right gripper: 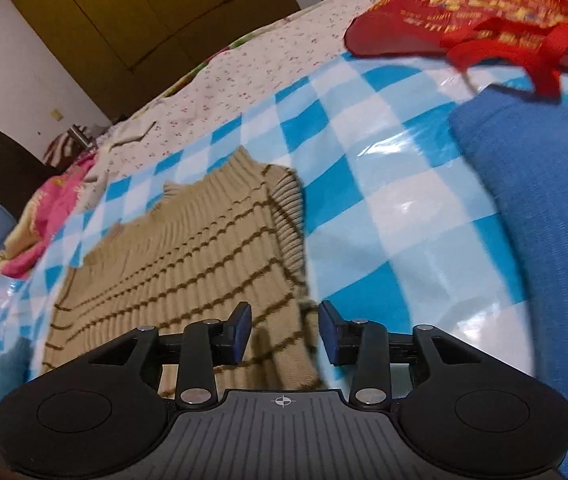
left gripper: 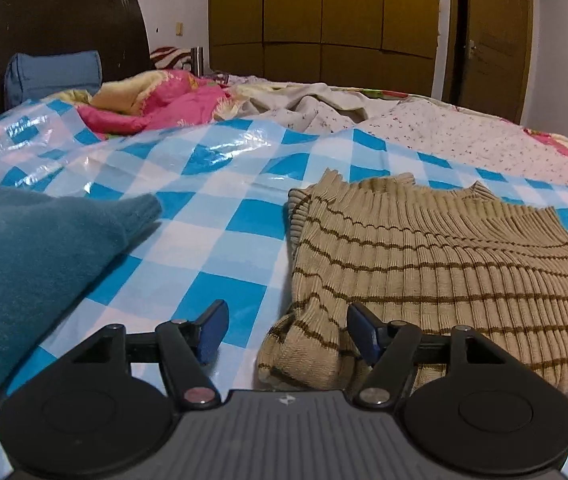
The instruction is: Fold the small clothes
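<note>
Sweater: a beige ribbed sweater with thin brown stripes lies flat on the bed, collar pointing away, one sleeve bunched at its near left corner.
Left gripper: the left gripper has its jaws apart and empty, straddling that bunched sleeve without pinching it.
Right gripper: the right gripper has its jaws apart too, nothing clamped, poised over the sweater's near right edge.
Step in hand: likely the start of a fold, both tools lined up at the near hem and sleeve.
Next move: each gripper would need to lower and close on its own corner of knit, so the cloth lifts evenly.
Other clothes: a teal knit garment lies to the left; a blue garment to the right.
Surface: a glossy blue-and-white checked plastic sheet over the bed.
Room: rumpled pink bedding, a red bag, dark headboard, brown wardrobe.
</note>
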The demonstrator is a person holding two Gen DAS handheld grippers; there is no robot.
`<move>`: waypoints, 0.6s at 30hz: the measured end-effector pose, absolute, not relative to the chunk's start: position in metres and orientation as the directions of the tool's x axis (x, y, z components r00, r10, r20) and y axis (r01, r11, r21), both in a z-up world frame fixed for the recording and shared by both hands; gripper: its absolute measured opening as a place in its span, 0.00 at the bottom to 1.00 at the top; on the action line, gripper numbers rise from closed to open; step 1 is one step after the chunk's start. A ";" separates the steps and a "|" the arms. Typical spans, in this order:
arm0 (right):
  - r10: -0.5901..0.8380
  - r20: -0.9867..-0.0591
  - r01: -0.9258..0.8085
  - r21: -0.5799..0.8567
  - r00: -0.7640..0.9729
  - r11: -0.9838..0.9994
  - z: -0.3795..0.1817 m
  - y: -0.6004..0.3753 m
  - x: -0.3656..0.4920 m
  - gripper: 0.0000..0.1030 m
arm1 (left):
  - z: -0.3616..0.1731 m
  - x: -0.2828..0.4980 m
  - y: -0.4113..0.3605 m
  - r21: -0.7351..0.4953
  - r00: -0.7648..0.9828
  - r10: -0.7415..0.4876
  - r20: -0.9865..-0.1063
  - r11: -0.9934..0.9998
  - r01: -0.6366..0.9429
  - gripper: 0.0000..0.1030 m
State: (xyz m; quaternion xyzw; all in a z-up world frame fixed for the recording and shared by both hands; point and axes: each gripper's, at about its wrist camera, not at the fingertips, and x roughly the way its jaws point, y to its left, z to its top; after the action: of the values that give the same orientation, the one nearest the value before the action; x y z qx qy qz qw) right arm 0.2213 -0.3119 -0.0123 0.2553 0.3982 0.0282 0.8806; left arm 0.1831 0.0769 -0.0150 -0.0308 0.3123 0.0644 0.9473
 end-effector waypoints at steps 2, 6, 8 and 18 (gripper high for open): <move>0.247 -0.704 0.164 0.462 0.666 0.872 -0.020 -0.306 0.227 0.36 | -0.019 0.184 0.073 0.018 0.781 0.113 -0.614 0.992 -0.129 0.74; 0.204 -0.728 0.163 0.399 0.654 0.902 -0.027 -0.293 0.222 0.35 | -0.032 0.185 0.075 0.039 0.736 0.126 -0.665 0.990 -0.134 0.75; 0.201 -0.726 0.177 0.407 0.658 0.896 -0.024 -0.294 0.217 0.36 | -0.028 0.180 0.077 0.019 0.740 0.118 -0.663 0.990 -0.141 0.74; 0.288 -0.638 0.189 0.572 0.714 0.798 -0.009 -0.301 0.163 0.42 | -0.015 0.158 0.092 -0.128 0.750 0.045 -0.660 0.977 -0.171 0.74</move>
State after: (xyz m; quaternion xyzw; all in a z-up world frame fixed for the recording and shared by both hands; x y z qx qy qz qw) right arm 0.1629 -0.3009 -0.0093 0.3165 0.3770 0.0284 0.8700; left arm 0.1579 0.0921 -0.0151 -0.0906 0.3486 0.0580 0.9311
